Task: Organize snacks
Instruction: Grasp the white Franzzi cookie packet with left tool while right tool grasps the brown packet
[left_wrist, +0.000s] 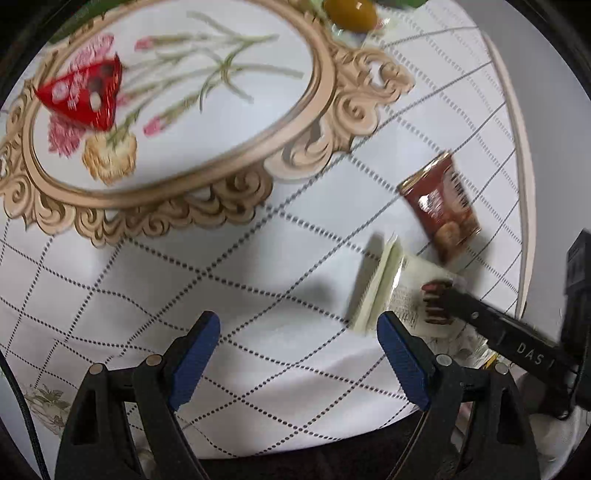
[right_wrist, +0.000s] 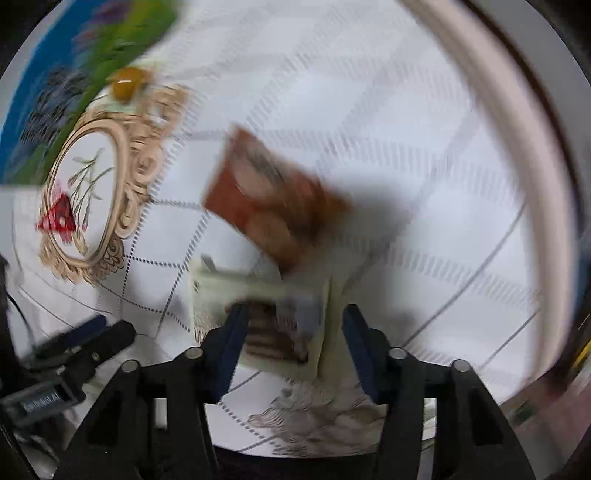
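Note:
A pale cream snack packet with a chocolate wafer picture (right_wrist: 266, 314) lies between the open fingers of my right gripper (right_wrist: 295, 325); in the left wrist view the packet (left_wrist: 384, 284) lies on the cloth with the right gripper's finger (left_wrist: 461, 302) over it. A brown cookie packet (left_wrist: 439, 206) lies just beyond it, blurred in the right wrist view (right_wrist: 273, 199). A red triangular packet (left_wrist: 85, 92) lies inside the printed oval frame. A round yellow-brown wrapped snack (left_wrist: 351, 13) sits at the far edge. My left gripper (left_wrist: 299, 336) is open and empty above the cloth.
The table (left_wrist: 258, 258) has a white cloth with dotted diamond lines and a printed floral oval frame (left_wrist: 321, 81). Its curved edge (left_wrist: 517, 147) runs along the right. A blue and green object (right_wrist: 55, 92) lies at the far left of the right wrist view.

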